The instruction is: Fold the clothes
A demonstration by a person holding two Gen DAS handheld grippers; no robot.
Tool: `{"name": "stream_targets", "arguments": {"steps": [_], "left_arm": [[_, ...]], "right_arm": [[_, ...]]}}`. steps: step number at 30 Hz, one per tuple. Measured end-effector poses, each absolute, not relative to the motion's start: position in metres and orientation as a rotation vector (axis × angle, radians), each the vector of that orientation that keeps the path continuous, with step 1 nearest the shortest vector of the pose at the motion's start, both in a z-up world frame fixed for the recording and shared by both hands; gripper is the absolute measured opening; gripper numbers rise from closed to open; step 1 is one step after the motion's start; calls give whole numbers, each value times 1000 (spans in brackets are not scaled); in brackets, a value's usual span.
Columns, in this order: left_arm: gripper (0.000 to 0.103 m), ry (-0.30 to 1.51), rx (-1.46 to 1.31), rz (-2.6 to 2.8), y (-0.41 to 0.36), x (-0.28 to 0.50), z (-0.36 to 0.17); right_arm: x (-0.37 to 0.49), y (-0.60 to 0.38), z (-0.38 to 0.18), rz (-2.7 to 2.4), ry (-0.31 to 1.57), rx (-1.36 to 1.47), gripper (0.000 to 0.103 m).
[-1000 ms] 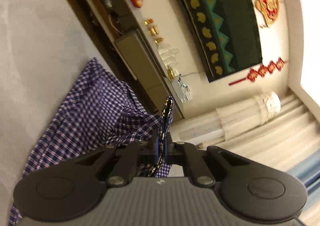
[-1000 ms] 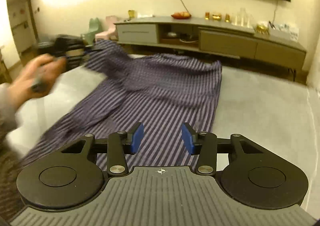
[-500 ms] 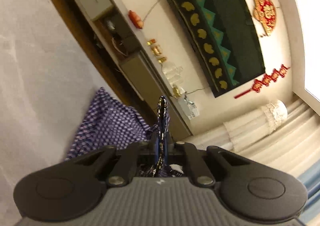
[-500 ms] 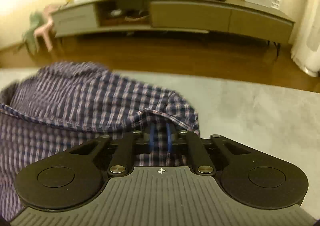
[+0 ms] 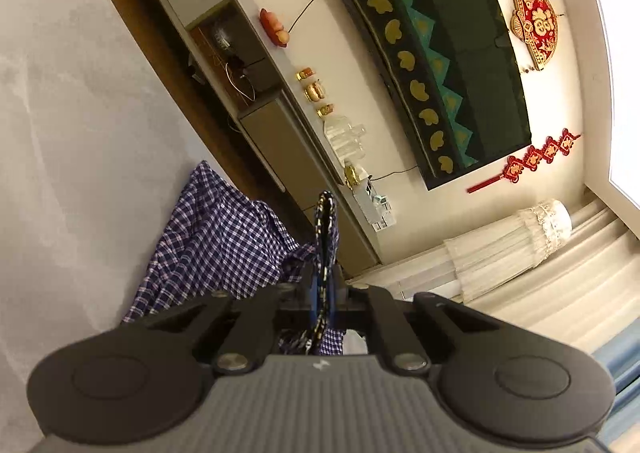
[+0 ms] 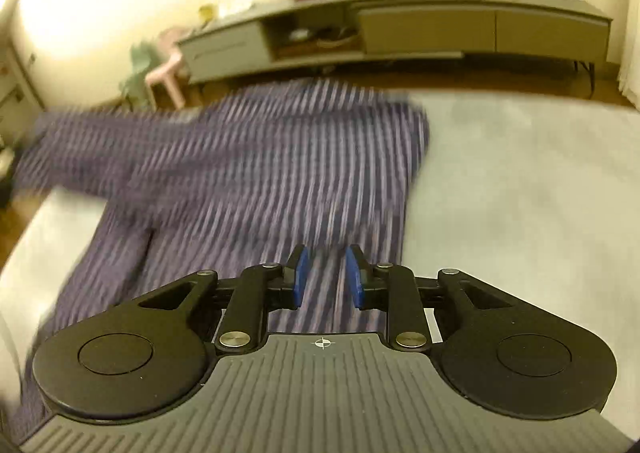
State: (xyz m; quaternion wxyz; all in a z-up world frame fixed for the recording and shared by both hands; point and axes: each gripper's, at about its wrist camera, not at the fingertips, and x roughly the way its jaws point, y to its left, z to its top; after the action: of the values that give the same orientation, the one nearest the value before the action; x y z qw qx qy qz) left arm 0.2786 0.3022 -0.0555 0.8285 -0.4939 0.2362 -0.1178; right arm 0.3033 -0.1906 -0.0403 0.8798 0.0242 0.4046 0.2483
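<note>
A blue-and-white checked shirt (image 6: pixel 260 173) lies spread on the grey padded surface (image 6: pixel 520 193), blurred by motion in the right wrist view. My right gripper (image 6: pixel 323 273) hovers over the shirt's near part. Its jaws are opening and the blue pads (image 6: pixel 301 273) press on nothing; cloth shows only below the gap. In the left wrist view my left gripper (image 5: pixel 325 281) is shut on a thin fold of the shirt (image 5: pixel 224 241), and that fold's edge sticks up past the fingertips. The rest of the cloth hangs down to the grey surface (image 5: pixel 60 133).
A long grey TV cabinet (image 6: pixel 440 25) with small ornaments runs along the far wall past a strip of wooden floor. A pink stool (image 6: pixel 168 73) stands at its left end. A dark wall panel (image 5: pixel 440 73) and pale curtains (image 5: pixel 520 245) show in the left wrist view.
Half a second ago my right gripper was closed on the shirt's far edge; now it has let go, pulled back, and its jaws stand apart. My left gripper keeps its pinch.
</note>
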Motion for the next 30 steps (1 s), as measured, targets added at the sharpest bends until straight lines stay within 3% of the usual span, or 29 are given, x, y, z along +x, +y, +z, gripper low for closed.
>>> {"name": "stream_targets", "arguments": {"steps": [4, 7, 11, 16, 19, 23, 30], "left_arm": [[5, 511, -1006, -299, 286, 282, -51], [5, 511, -931, -351, 265, 281, -40], [5, 501, -641, -444, 209, 271, -14], [5, 504, -129, -715, 67, 217, -1], [5, 568, 96, -775, -1, 194, -29], [5, 623, 209, -803, -29, 185, -60], [5, 608, 303, -820, -43, 174, -79]], "right_arm": [[232, -185, -70, 523, 954, -84, 24], [191, -181, -66, 524, 917, -154, 24], [153, -194, -71, 521, 931, -88, 26], [142, -222, -61, 551, 906, 178, 30], [159, -247, -75, 570, 930, 508, 43], [173, -267, -95, 526, 960, 756, 50], [176, -279, -105, 482, 985, 924, 55]]}}
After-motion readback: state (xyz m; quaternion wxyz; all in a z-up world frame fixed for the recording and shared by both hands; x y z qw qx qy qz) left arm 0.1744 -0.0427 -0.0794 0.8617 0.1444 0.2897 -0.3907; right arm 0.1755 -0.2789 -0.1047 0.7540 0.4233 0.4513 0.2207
